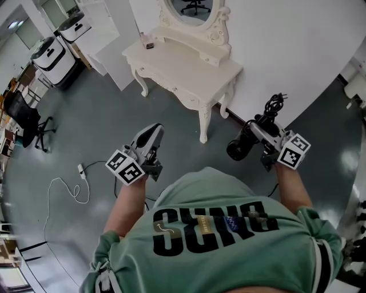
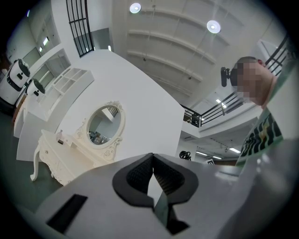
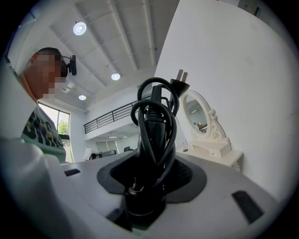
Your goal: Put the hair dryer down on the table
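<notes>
The person stands on bare grey floor (image 1: 103, 109), facing the white dressing table (image 1: 183, 66), which is set against the far wall. Between the person and the table's near edge is an open strip of floor, with only the table's carved legs reaching into it.

The right gripper (image 1: 255, 129) is clamped on the black hair dryer (image 1: 239, 146). It holds the dryer in the air to the right of the table's right end, well apart from the tabletop. In the right gripper view the jaws press on either side of the dryer's handle (image 3: 154, 121). The cord (image 3: 149, 100) is looped round the handle and its plug sticks out on top. The nozzle points down and to the left, towards the floor.

The left gripper (image 1: 153, 131) hangs over the floor, near the table's front right leg. Its jaws are closed, tips together, with nothing between them.

The tabletop is mostly bare. A small dark item (image 1: 149, 44) sits near its far left corner, and the oval mirror (image 1: 191, 8) rises along the back edge.

To the near left, a white cable (image 1: 63, 186) trails across the floor from a power strip (image 1: 81, 170). An office chair (image 1: 26, 117) stands farther to the left.
</notes>
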The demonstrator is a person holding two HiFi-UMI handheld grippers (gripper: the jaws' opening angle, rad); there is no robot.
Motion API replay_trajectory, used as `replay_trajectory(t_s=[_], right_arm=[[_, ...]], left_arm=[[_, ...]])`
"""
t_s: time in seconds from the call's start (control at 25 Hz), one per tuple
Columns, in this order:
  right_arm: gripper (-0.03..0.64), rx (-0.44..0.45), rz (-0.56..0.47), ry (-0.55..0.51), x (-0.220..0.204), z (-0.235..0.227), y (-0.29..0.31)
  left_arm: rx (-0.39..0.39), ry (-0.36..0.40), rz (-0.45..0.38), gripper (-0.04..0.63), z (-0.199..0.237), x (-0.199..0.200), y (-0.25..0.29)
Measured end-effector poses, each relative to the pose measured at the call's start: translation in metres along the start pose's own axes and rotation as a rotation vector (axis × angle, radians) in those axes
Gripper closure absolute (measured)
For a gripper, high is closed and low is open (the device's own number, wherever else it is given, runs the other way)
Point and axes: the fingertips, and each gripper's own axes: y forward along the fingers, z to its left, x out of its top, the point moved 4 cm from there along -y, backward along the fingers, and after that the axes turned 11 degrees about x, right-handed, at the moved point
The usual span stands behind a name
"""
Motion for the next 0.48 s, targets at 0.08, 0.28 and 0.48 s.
replay_trajectory(t_s=[0.08, 0.28, 0.48], right_arm=[[0.443, 0.002, -0.003, 0.003, 0.001, -0.002, -0.005], [0.443, -0.003, -0.003, 0.013, -0.003, -0.015, -0.006], [0.443, -0.010, 0.004, 0.015, -0.001, -0.026, 0.015]], left_arm=[[0.000, -0.003, 0.010, 0.584, -0.005, -0.005, 0.003], [0.004, -0.004, 0.020, 0.584, -0.001, -0.011, 0.011], [-0.006, -0.019, 0.018, 0.584, 0.021, -0.008, 0.021]])
